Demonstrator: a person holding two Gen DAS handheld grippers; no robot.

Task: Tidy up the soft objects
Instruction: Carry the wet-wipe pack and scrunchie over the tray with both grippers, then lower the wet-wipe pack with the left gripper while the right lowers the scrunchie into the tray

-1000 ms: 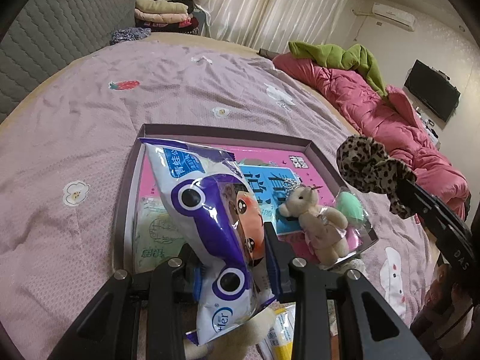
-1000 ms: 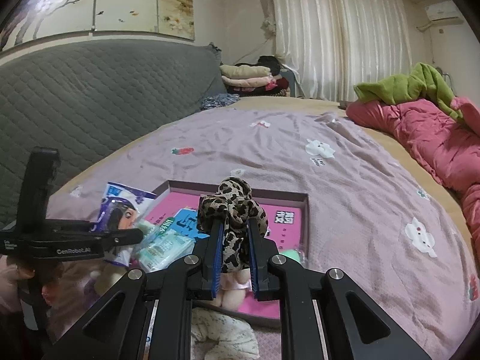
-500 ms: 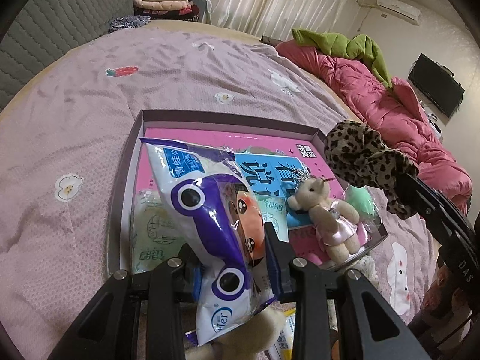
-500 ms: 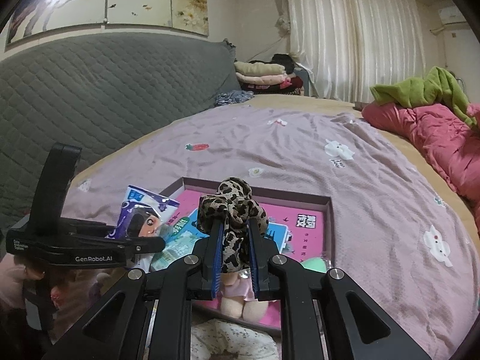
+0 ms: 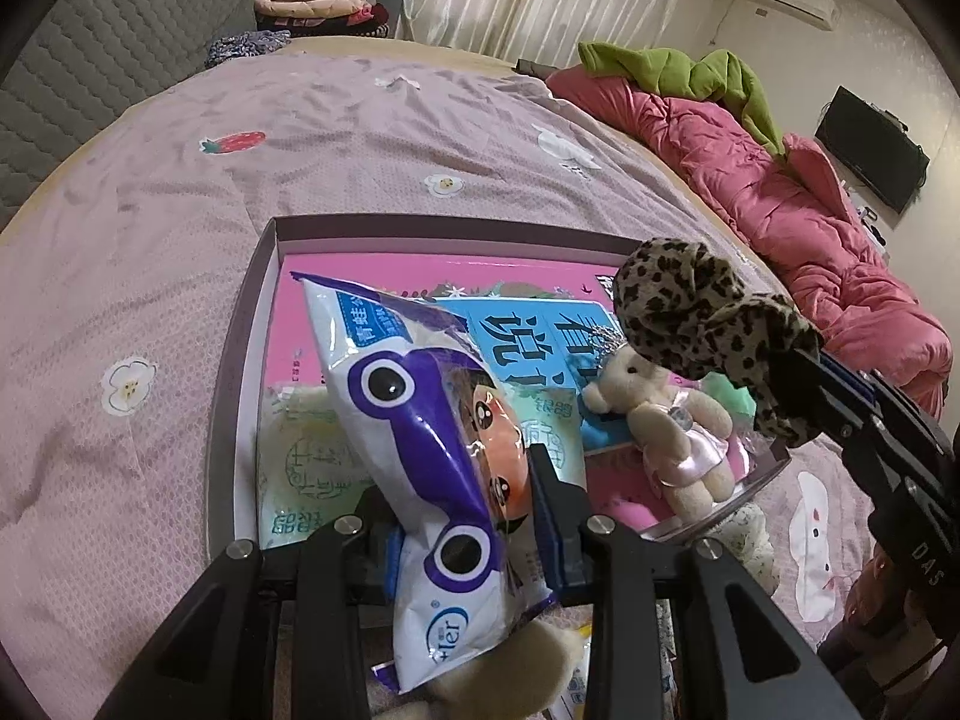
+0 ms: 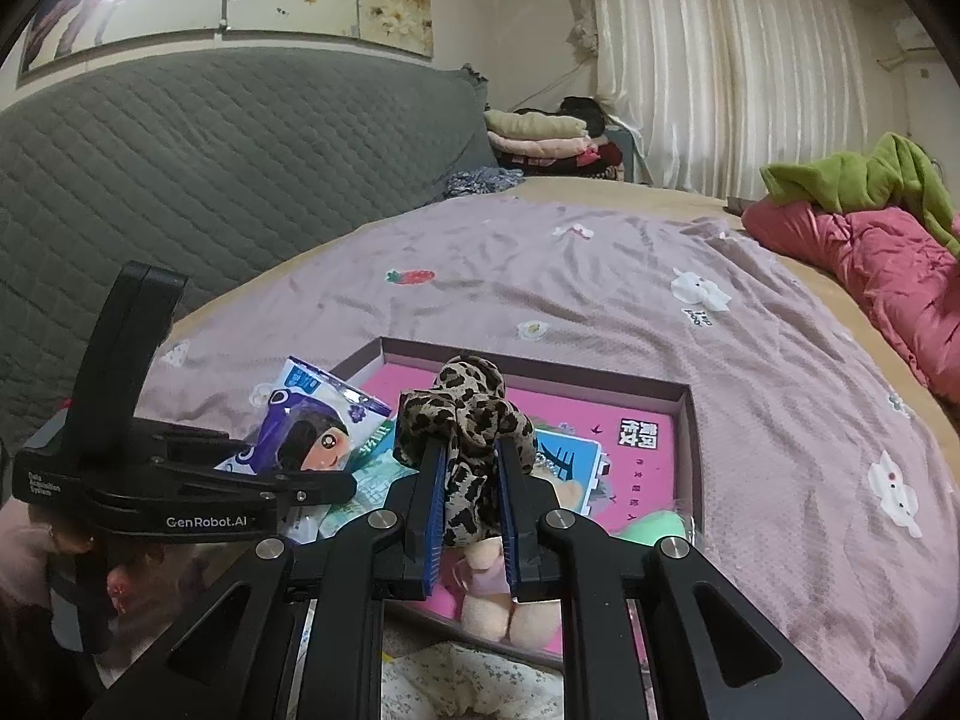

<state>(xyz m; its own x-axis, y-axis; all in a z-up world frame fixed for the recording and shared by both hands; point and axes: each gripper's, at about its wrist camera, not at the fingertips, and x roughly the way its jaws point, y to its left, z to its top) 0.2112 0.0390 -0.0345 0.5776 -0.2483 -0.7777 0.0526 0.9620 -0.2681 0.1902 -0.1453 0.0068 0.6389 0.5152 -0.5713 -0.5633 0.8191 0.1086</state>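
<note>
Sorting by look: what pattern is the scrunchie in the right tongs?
Leopard print scrunchie, tan with dark spots; clearest in the right wrist view.

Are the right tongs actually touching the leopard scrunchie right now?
Touching. The right wrist view shows the right tongs closed on the leopard scrunchie, its fabric pinched between both blue pads with no gap.

Teddy bear point(image 5: 666, 420) and tissue pack point(image 5: 300, 468) crowd the tray point(image 5: 240, 348).

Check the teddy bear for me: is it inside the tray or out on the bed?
Inside. The teddy bear lies within the tray, near its right edge.
</note>
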